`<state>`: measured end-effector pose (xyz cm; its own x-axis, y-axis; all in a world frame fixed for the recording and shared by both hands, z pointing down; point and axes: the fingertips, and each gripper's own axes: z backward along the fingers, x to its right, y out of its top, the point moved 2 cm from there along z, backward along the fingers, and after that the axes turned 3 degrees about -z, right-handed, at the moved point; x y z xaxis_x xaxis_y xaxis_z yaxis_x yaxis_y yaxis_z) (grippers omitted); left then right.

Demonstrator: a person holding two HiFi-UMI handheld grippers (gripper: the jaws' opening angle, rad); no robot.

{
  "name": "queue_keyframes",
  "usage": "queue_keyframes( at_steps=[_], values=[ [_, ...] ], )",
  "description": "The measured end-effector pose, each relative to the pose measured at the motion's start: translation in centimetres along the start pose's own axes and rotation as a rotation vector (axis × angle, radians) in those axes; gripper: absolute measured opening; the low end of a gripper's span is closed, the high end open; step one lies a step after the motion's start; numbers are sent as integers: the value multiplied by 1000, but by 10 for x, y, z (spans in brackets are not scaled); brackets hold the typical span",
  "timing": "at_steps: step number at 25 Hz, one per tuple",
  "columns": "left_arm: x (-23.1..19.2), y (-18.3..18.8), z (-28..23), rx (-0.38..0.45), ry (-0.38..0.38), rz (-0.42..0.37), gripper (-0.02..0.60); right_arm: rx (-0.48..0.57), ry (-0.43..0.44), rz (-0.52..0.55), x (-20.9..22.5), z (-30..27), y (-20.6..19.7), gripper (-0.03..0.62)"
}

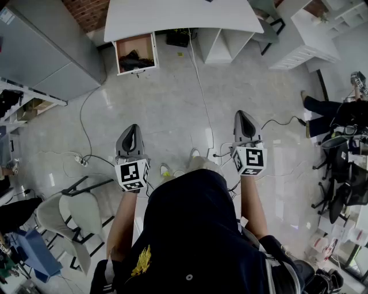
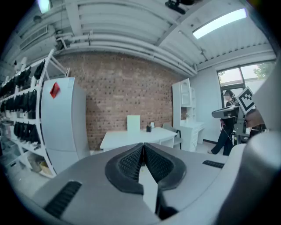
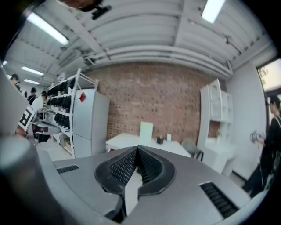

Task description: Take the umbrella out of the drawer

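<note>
An open drawer [image 1: 136,53] juts out below the white desk [image 1: 181,17] at the far end of the floor. A dark bundle [image 1: 135,60] lies inside it; whether it is the umbrella I cannot tell. My left gripper [image 1: 131,131] and right gripper [image 1: 245,118] are held side by side over the floor, far short of the drawer. Both are shut, tips meeting, with nothing between them. In the left gripper view the left gripper [image 2: 143,145] points at the desk [image 2: 136,139]. The right gripper [image 3: 137,148] also faces the desk [image 3: 145,144].
A grey cabinet [image 1: 43,51] stands left of the drawer, white shelving [image 1: 307,34] to the right. Cables [image 1: 86,155] trail over the floor. A chair [image 1: 69,215] is at my lower left, black office chairs [image 1: 345,178] at right. A person's legs [image 1: 328,109] show at the right edge.
</note>
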<state>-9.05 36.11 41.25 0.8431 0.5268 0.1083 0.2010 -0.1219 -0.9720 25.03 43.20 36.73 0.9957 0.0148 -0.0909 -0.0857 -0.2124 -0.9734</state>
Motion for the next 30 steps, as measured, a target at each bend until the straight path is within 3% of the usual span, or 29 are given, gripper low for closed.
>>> queue_keyframes(
  at_steps=[3,8,15,20,24,25,27,30],
  values=[
    [36,69,-18,121,-8,-23,18,194,70,135,-4,-4,75,26],
    [92,123,-50,208,1,-48,18,295,158,116,15,-12,111,26],
    [104,137,-51,218,46,-69,18,280,210,121,33,-19,98,26],
    [111,130,-50,196,47,-59,18,273,251,23,38,-9,102,26],
    [111,130,-51,183,47,-52,18,269,248,19,37,-4,106,28],
    [112,130,-52,181,46,-51,18,259,257,17,36,-6,104,47],
    [117,132,-56,179,42,-53,18,233,288,12,36,-9,98,271],
    [125,133,-58,181,37,-53,18,214,312,33,36,-10,91,279]
  ],
)
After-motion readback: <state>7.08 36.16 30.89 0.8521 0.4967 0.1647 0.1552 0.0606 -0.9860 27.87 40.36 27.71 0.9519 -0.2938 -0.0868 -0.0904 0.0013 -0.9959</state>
